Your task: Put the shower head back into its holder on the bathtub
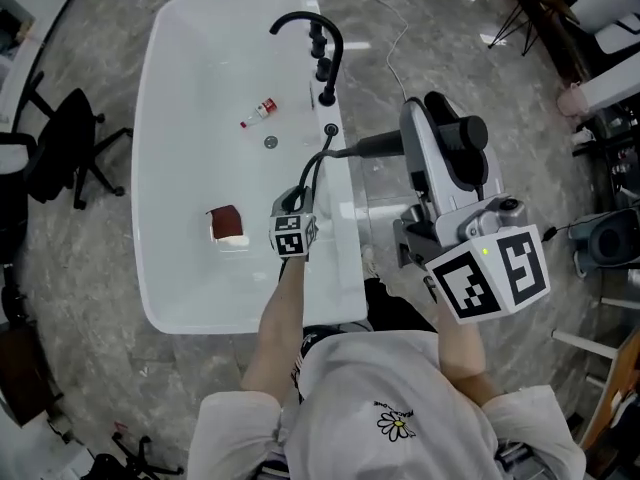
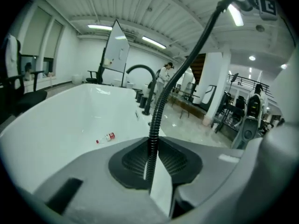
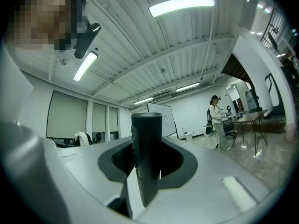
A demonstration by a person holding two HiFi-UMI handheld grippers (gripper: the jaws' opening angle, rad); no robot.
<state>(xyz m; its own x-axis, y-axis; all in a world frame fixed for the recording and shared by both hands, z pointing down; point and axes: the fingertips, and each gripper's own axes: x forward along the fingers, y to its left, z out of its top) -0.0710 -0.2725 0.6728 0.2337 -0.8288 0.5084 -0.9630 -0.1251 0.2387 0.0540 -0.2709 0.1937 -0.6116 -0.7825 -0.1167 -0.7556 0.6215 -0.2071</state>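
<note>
The black shower head handle [image 1: 378, 148] sticks out sideways over the white bathtub's right rim [image 1: 345, 218]. My right gripper [image 1: 408, 146] is shut on it; in the right gripper view the handle [image 3: 146, 143] stands upright between the jaws of the right gripper [image 3: 147, 171]. Its ribbed black hose [image 1: 312, 173] runs from a small round fitting [image 1: 331, 128] on the rim down to my left gripper [image 1: 300, 200]. The left gripper view shows that hose [image 2: 161, 106] pinched between the pads of the left gripper [image 2: 152, 167]. A black faucet [image 1: 318, 30] with knobs stands on the rim beyond.
Inside the tub lie a small red-capped bottle [image 1: 262, 110], a round drain [image 1: 270, 142] and a red-brown block [image 1: 227, 223]. A black office chair [image 1: 70, 148] stands left of the tub. Stands, cables and equipment [image 1: 610, 238] crowd the floor on the right. People stand far off.
</note>
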